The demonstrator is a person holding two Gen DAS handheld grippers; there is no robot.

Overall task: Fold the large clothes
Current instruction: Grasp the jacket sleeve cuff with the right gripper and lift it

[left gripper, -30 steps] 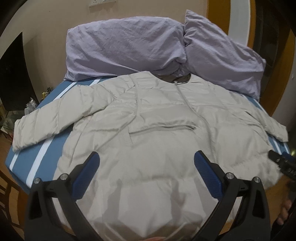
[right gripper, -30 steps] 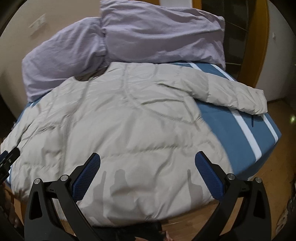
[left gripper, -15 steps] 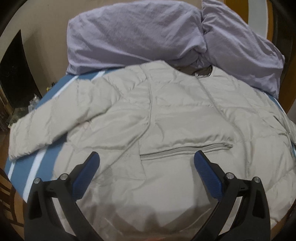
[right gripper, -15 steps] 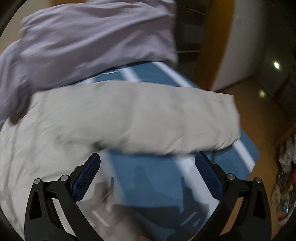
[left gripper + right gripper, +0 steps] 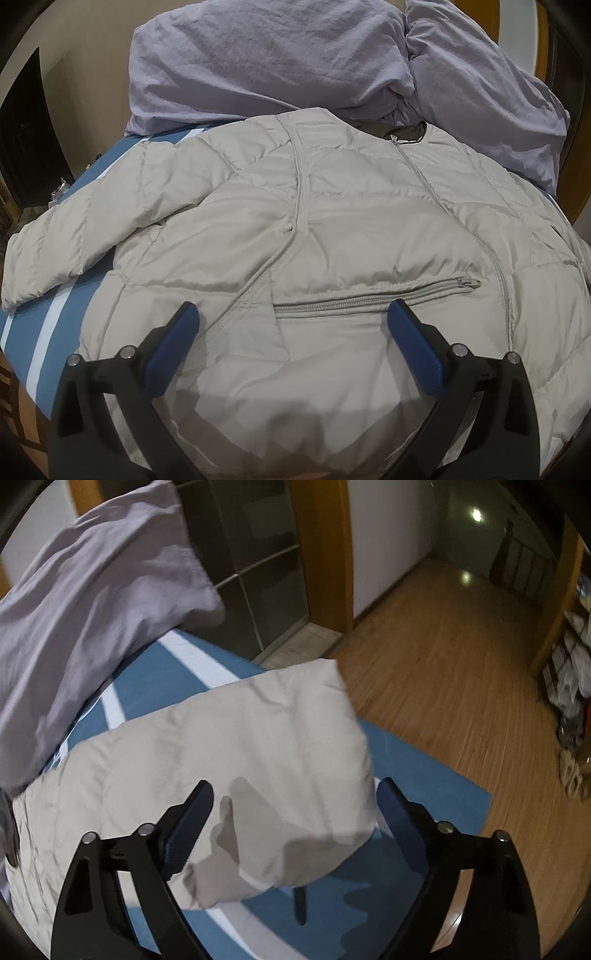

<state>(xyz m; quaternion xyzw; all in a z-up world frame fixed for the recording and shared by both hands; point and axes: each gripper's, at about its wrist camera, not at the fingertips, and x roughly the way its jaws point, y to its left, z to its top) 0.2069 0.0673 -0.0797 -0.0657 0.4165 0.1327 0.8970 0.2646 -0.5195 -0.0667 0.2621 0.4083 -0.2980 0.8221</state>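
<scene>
A pale beige puffer jacket [image 5: 332, 229] lies spread front-up on a blue bed sheet [image 5: 40, 325] with white stripes. Its zipped pocket [image 5: 373, 295] sits just beyond my left gripper [image 5: 291, 317], which hovers open over the jacket's lower front with nothing between its fingers. One sleeve [image 5: 66, 236] stretches to the left in the left wrist view. In the right wrist view the other sleeve's cuff end [image 5: 280, 760] lies between the blue pads of my right gripper [image 5: 295, 805]; the jaws are closing and the pads do not press the cloth.
Two lilac pillows [image 5: 280, 62] are piled at the head of the bed, one also showing as a lilac pillow [image 5: 92, 590] in the right wrist view. The bed edge [image 5: 454, 794] drops to a wooden floor [image 5: 461, 664]. Bags [image 5: 572, 686] lie at the far right.
My right gripper swung right from over the jacket body to the sleeve's cuff end, rolling as it went. My left gripper moved in closer over the jacket, near the pocket.
</scene>
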